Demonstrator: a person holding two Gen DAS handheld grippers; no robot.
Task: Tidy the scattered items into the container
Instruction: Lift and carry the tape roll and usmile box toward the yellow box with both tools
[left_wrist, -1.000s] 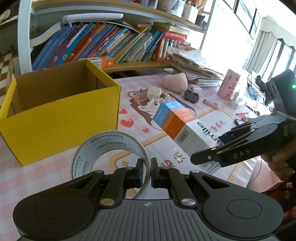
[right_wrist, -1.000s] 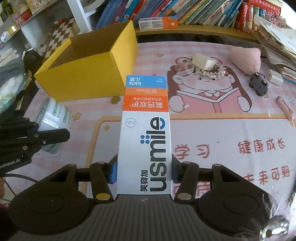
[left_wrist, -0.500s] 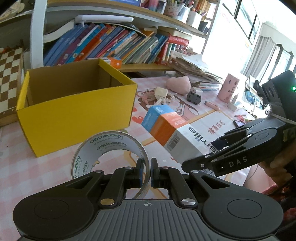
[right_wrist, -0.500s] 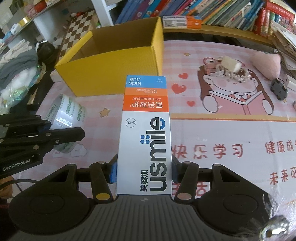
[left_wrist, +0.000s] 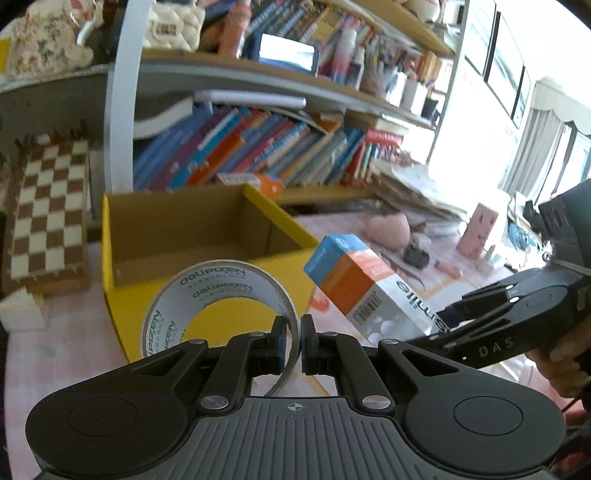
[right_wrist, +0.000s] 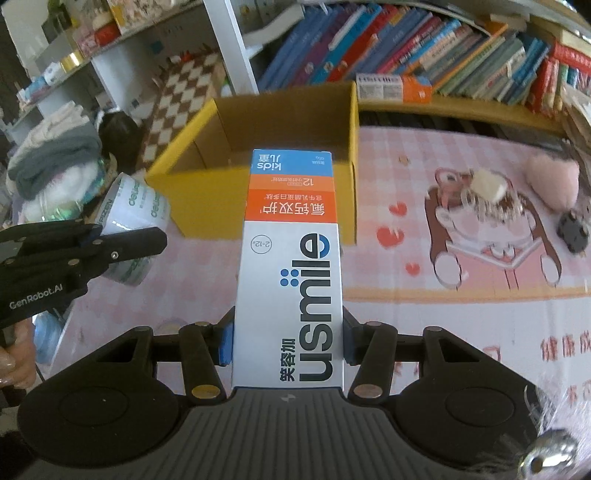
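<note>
Both hands carry loads in the air in front of the yellow box (right_wrist: 258, 210) on the pink tabletop (right_wrist: 461, 325). The left gripper (left_wrist: 292, 341) has its jaws pinched on the thin wall of a tape roll (left_wrist: 218, 291), a light, stiff ring that could swivel in so narrow a hold. The right gripper (right_wrist: 288, 347) clamps the toothpaste carton (right_wrist: 291, 258) across its lower sides; the light cardboard would likely dent if squeezed hard, so a hold near its end looks sensible
</note>
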